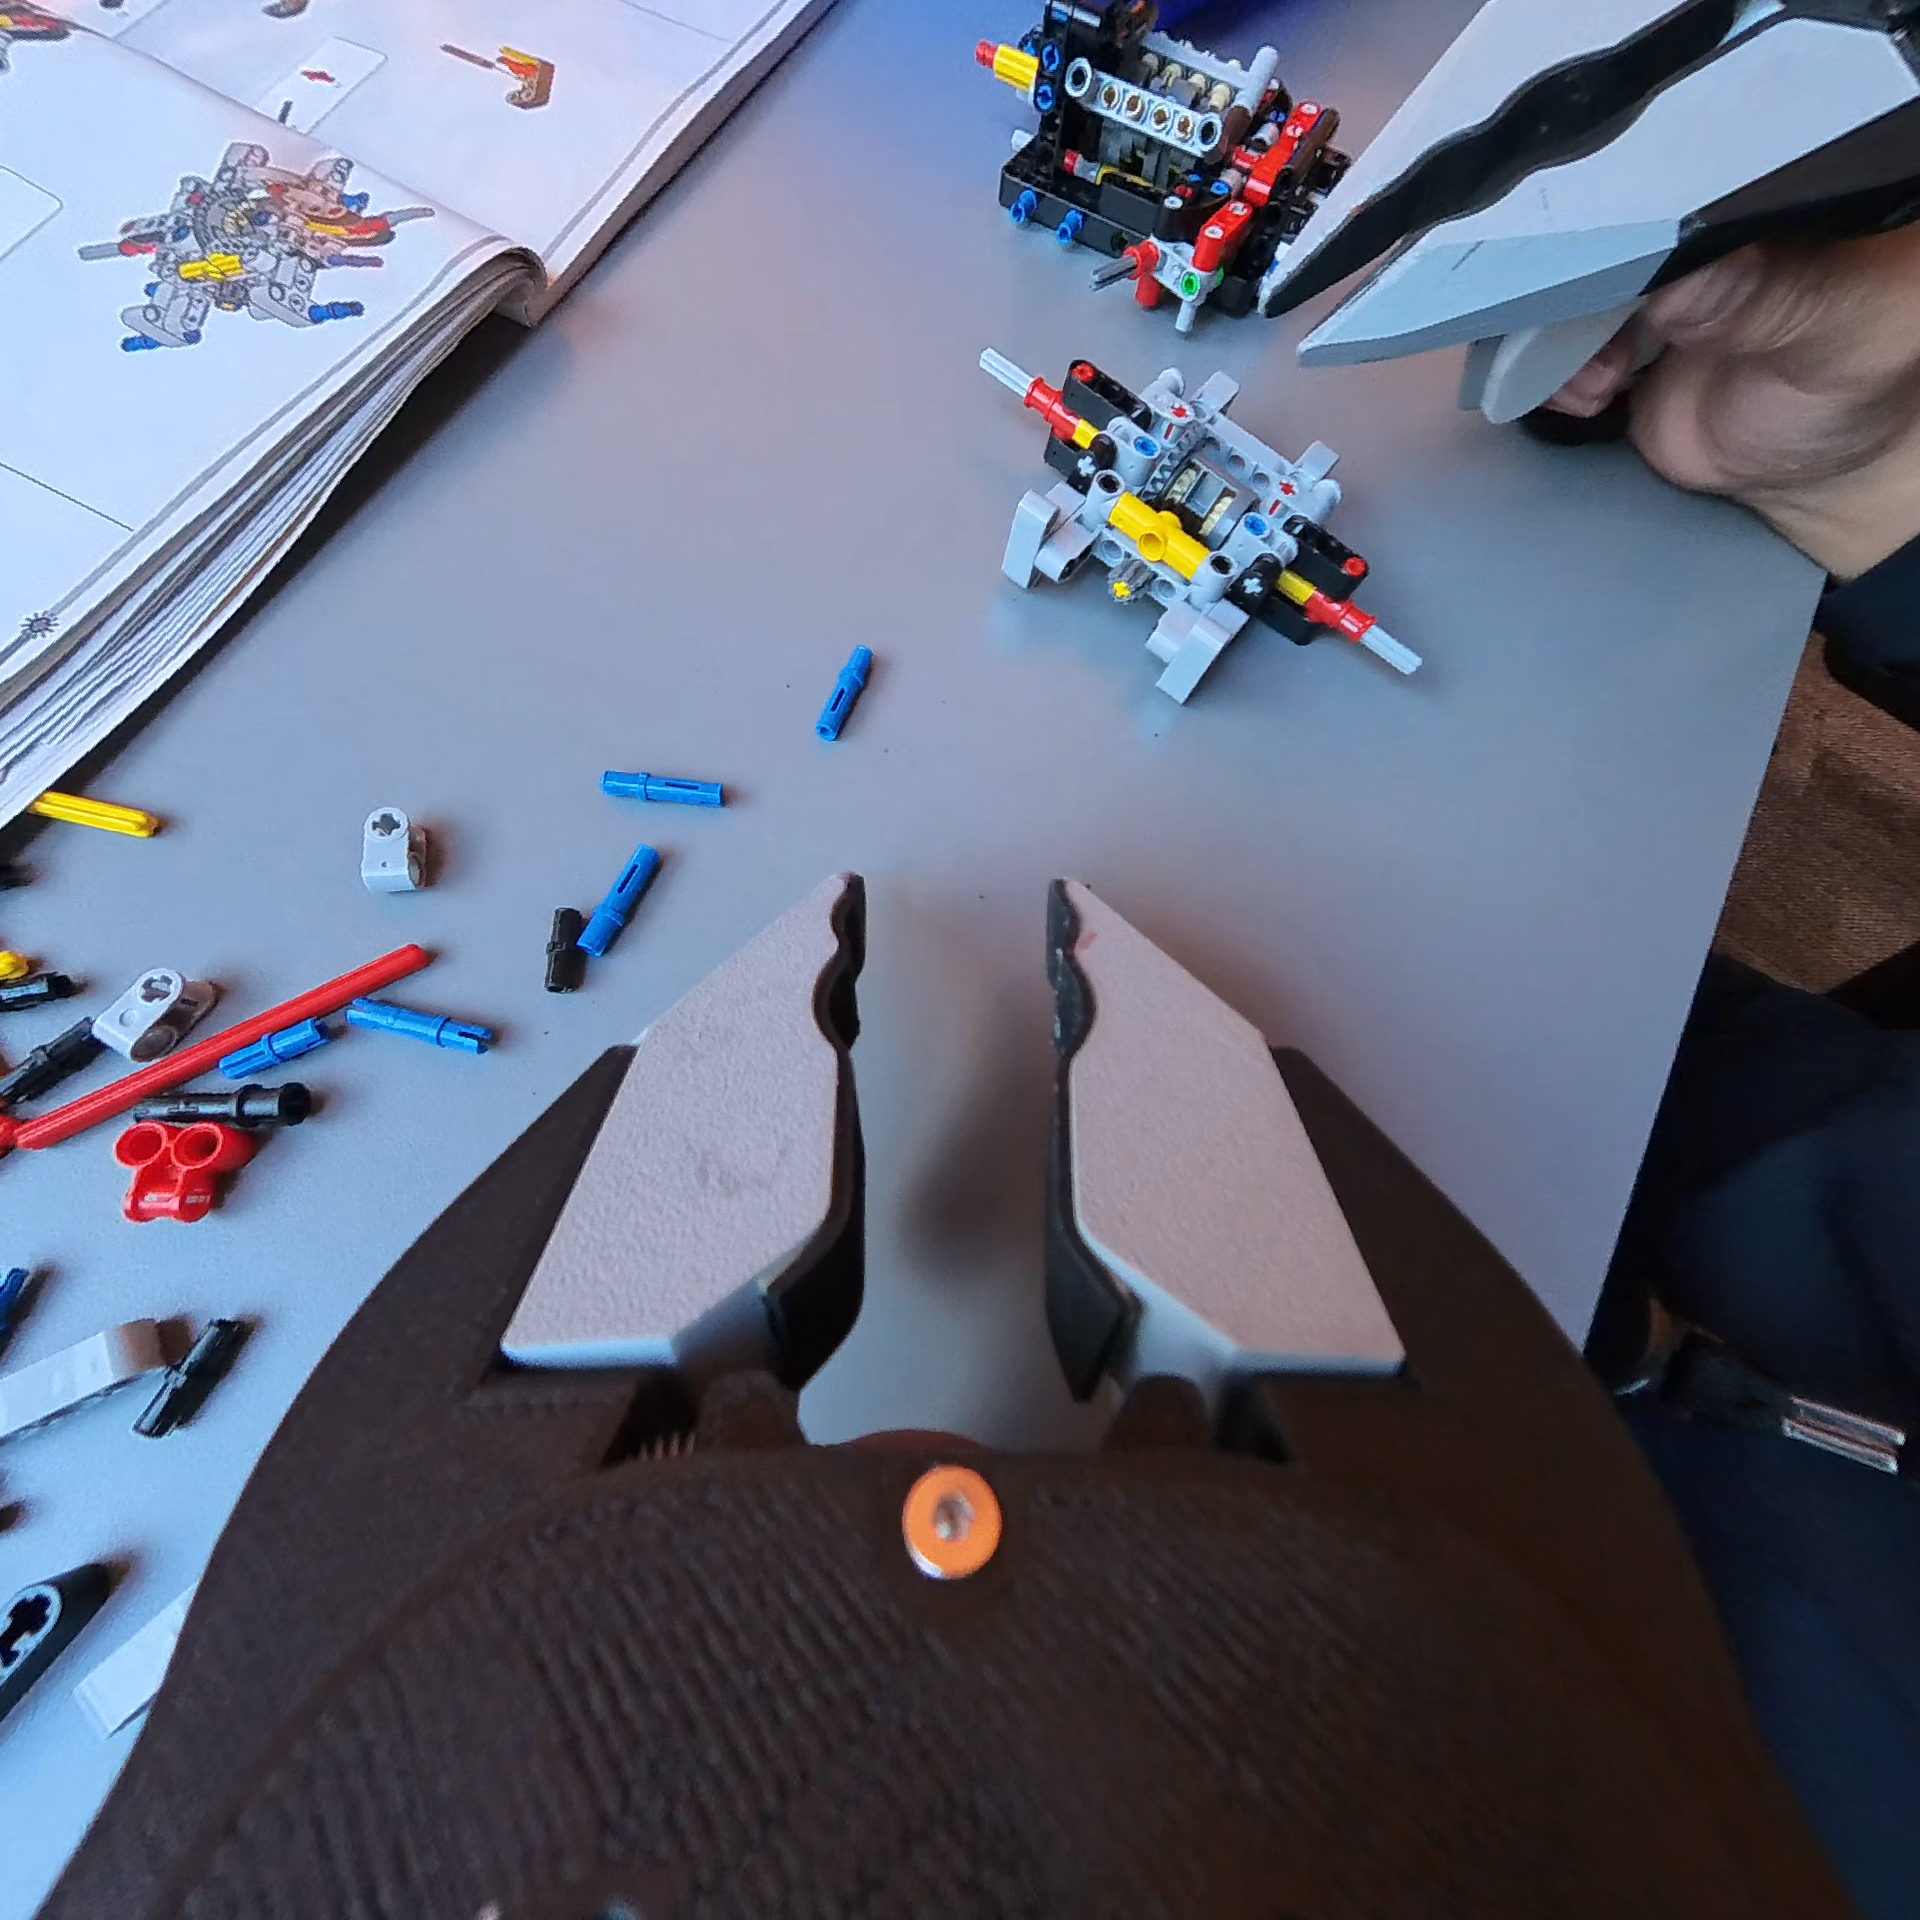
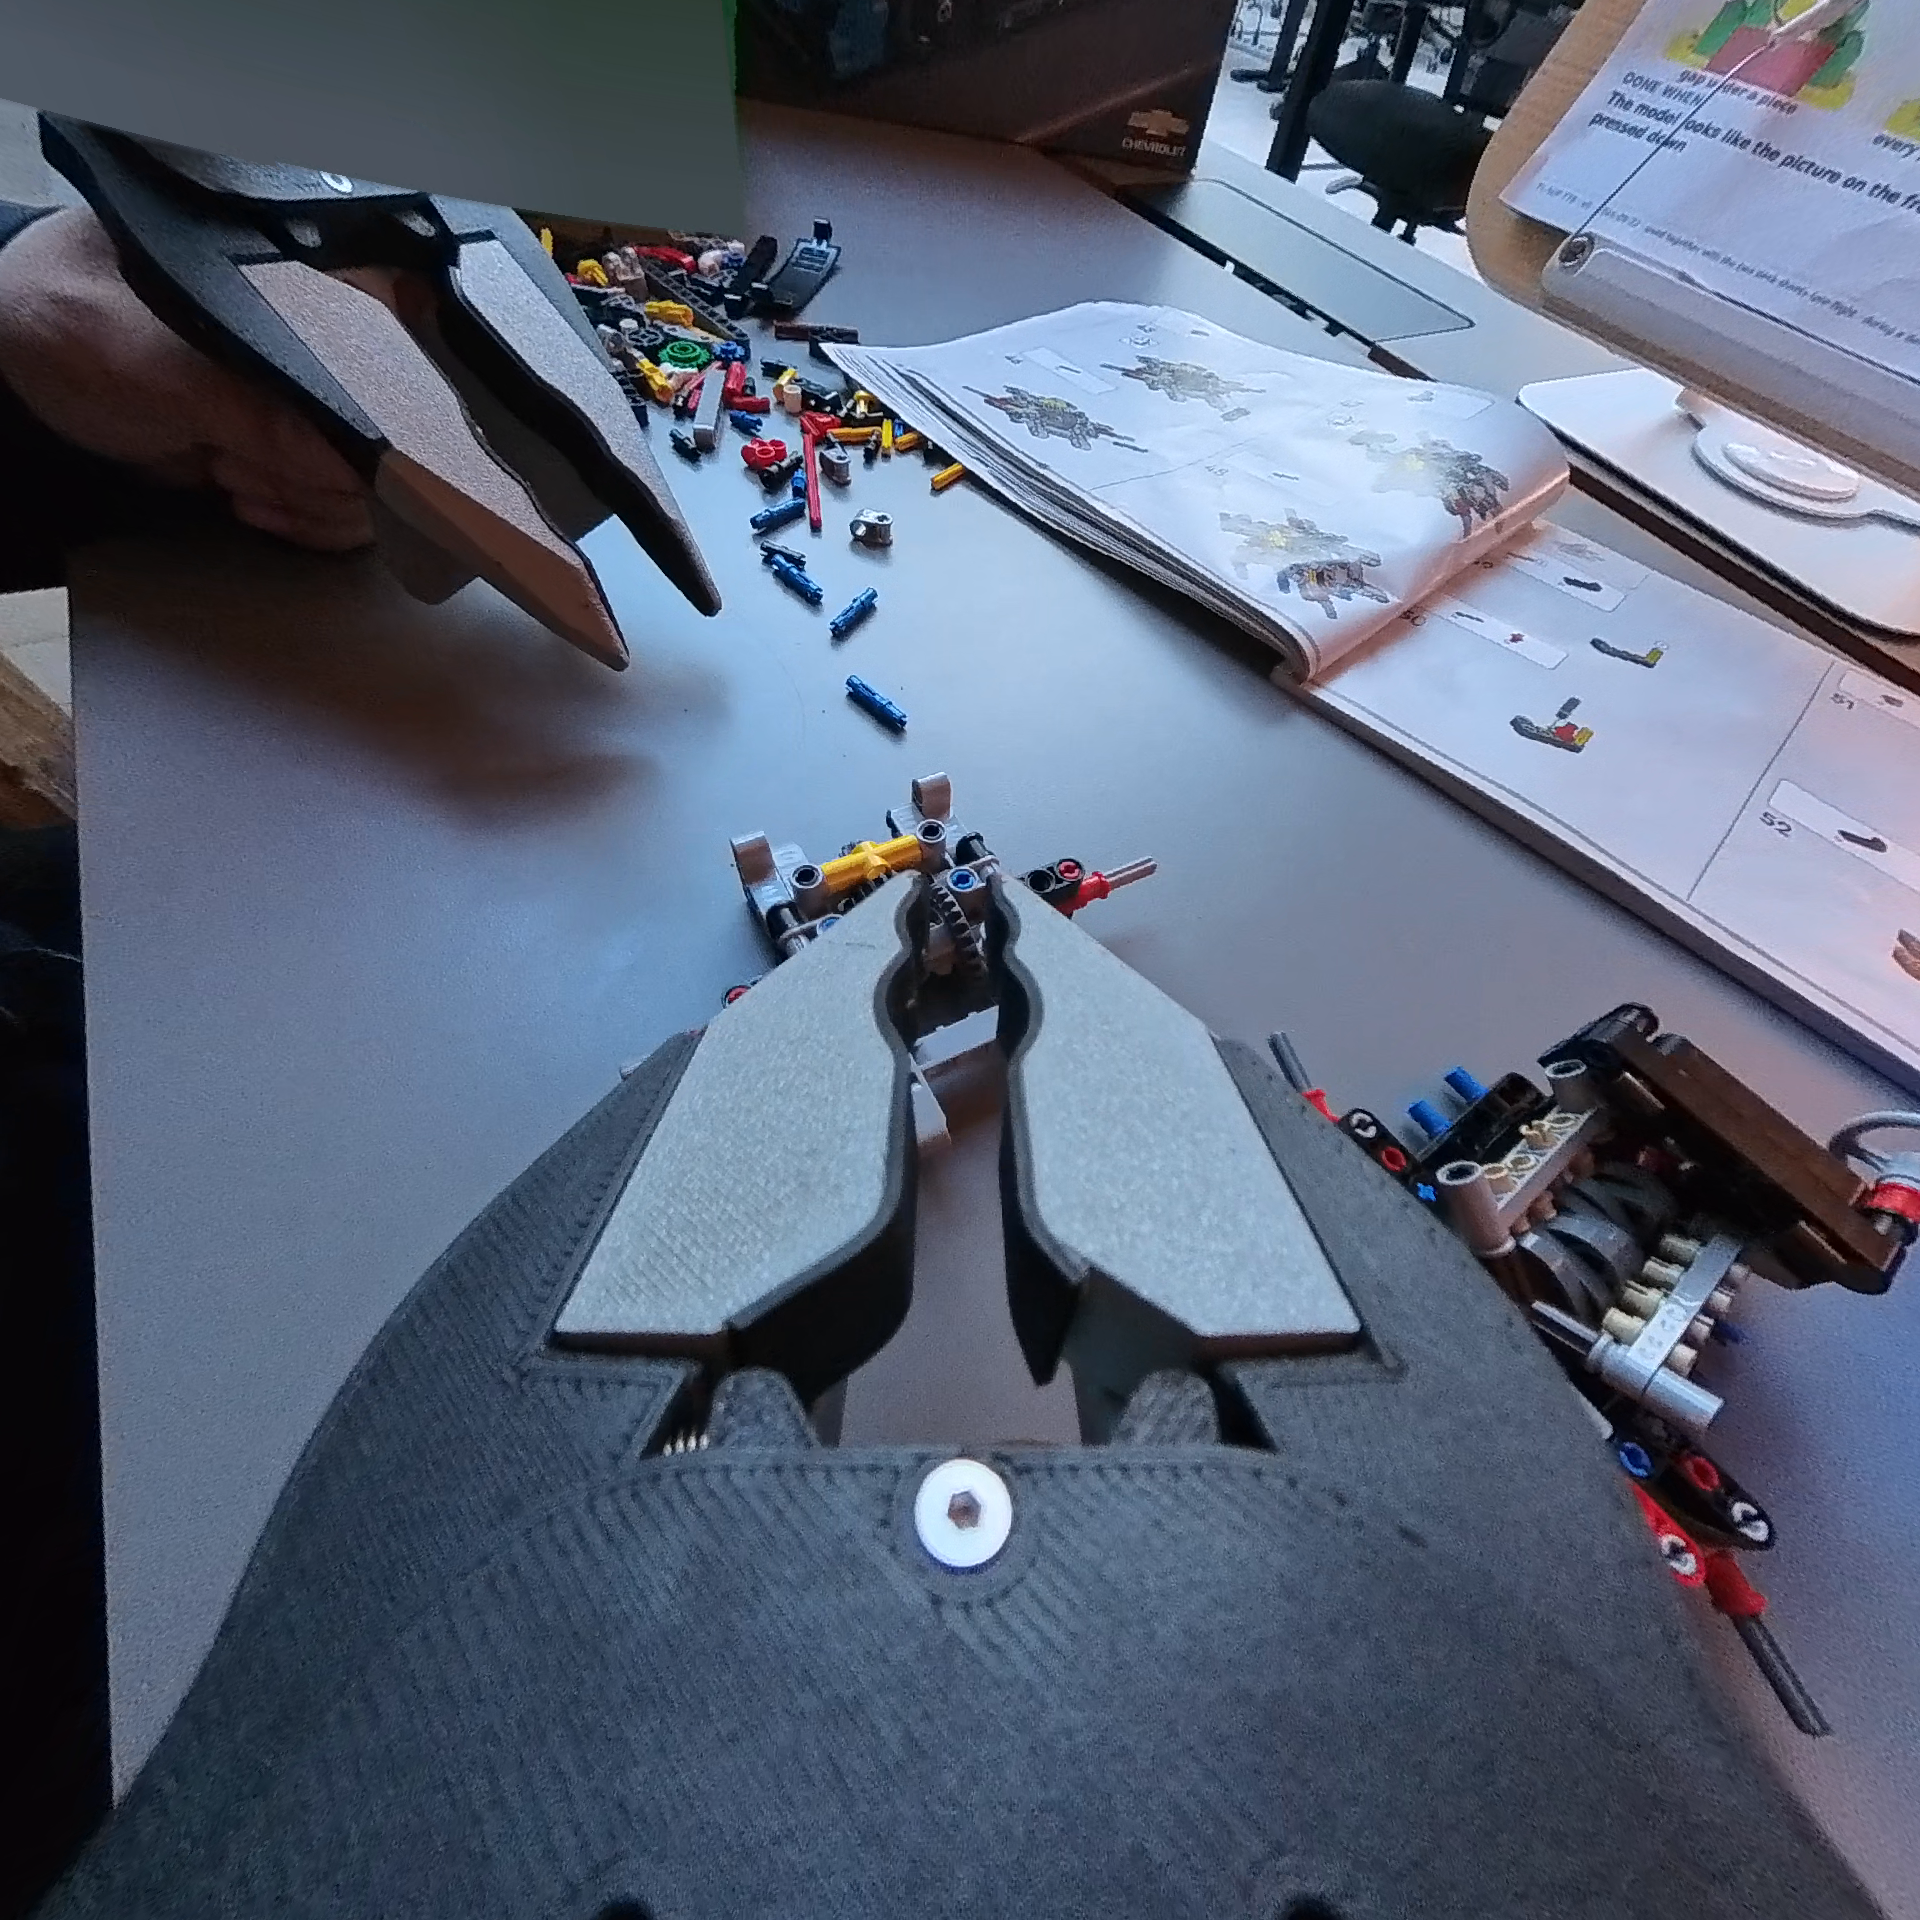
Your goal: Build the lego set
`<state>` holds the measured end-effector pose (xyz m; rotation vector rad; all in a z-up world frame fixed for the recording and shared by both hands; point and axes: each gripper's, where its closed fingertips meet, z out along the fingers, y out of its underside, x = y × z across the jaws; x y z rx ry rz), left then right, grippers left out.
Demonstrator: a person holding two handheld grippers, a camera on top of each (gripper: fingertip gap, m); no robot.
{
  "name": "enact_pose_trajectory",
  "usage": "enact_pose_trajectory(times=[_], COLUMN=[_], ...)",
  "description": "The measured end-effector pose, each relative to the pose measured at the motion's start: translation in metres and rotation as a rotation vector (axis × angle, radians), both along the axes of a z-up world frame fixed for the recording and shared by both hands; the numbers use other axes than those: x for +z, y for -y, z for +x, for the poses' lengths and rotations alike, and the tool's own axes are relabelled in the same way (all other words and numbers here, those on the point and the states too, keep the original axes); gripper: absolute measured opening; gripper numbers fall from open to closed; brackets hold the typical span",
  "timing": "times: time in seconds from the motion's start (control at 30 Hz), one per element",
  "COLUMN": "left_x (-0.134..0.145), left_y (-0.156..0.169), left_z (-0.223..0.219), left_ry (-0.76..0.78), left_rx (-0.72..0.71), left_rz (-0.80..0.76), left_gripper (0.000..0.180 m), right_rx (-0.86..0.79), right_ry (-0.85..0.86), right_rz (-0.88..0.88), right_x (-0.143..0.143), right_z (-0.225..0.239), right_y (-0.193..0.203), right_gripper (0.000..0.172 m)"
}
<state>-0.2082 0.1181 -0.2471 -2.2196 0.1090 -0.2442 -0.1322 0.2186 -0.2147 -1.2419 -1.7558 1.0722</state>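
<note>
My left gripper (image 1: pixel 956 888) hung empty, fingers apart, over bare table short of the grey-and-yellow plastic brick axle assembly (image 1: pixel 1184 509). My right gripper (image 2: pixel 951 883), fingers narrowly apart, gripping nothing, hovered above that assembly.

Grey table (image 1: pixel 935 312) strewn with building-toy parts

On it lie an open instruction booklet (image 1: pixel 260 260), two part-built assemblies (image 1: pixel 1184 520) (image 1: pixel 1153 156), loose blue pins (image 1: pixel 662 787) (several, scattered), a red axle (image 1: pixel 218 1044) and a red connector (image 1: pixel 177 1169).
</note>
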Motion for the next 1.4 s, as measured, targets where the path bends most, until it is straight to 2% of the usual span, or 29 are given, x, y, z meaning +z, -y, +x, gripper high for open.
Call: enact_pose_trajectory(times=[1.4], left_x=[-0.0002], left_y=[0.0], left_z=[-0.0002], left_ry=[0.004], left_rx=[0.001], left_rz=[-0.001], left_gripper=[0.033], right_rx=[0.01], right_ry=[0.0], right_rz=[-0.014], right_x=[0.0001], right_z=[-0.0003], right_y=[0.0017], right_gripper=[0.007])
